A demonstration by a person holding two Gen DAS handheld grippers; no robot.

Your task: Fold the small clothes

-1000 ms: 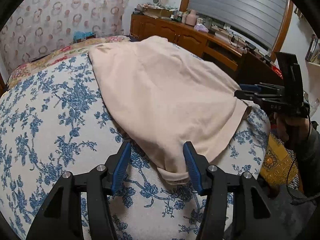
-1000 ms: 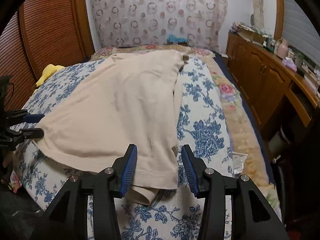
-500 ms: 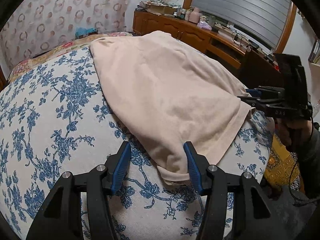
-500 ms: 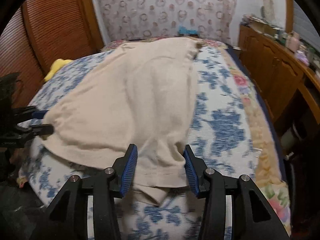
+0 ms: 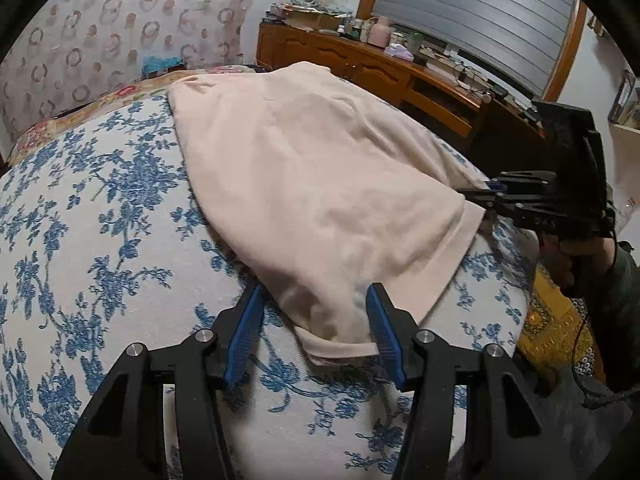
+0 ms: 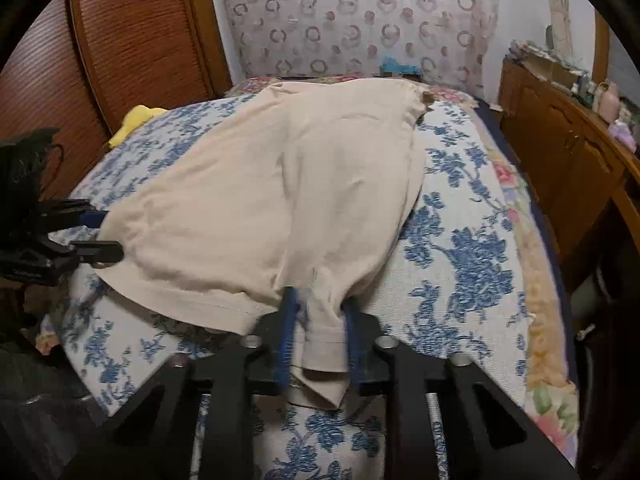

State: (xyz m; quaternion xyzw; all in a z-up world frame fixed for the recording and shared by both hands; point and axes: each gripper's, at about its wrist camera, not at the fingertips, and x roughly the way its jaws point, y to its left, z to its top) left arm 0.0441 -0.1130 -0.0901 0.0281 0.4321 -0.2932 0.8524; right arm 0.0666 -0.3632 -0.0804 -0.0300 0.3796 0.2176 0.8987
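Observation:
A beige shirt (image 5: 312, 184) lies spread on the blue-flowered bedspread (image 5: 88, 240); it also shows in the right wrist view (image 6: 280, 200). My left gripper (image 5: 316, 320) is open, its blue pads on either side of the shirt's near corner. My right gripper (image 6: 316, 320) has closed in on the other near corner of the shirt, with the cloth bunched between the narrow jaws. The right gripper shows in the left wrist view (image 5: 476, 196) at the shirt's edge, and the left gripper shows in the right wrist view (image 6: 96, 236).
A wooden dresser (image 5: 360, 68) with clutter runs along the bed's right side. A wooden slatted door (image 6: 132, 40) stands left of the bed. A yellow item (image 6: 134, 120) lies at the bed's far left. A patterned curtain (image 6: 360, 20) hangs behind.
My right gripper has moved forward over the shirt corner and its jaws have narrowed onto the cloth. My left gripper has edged forward around its corner and stays open.

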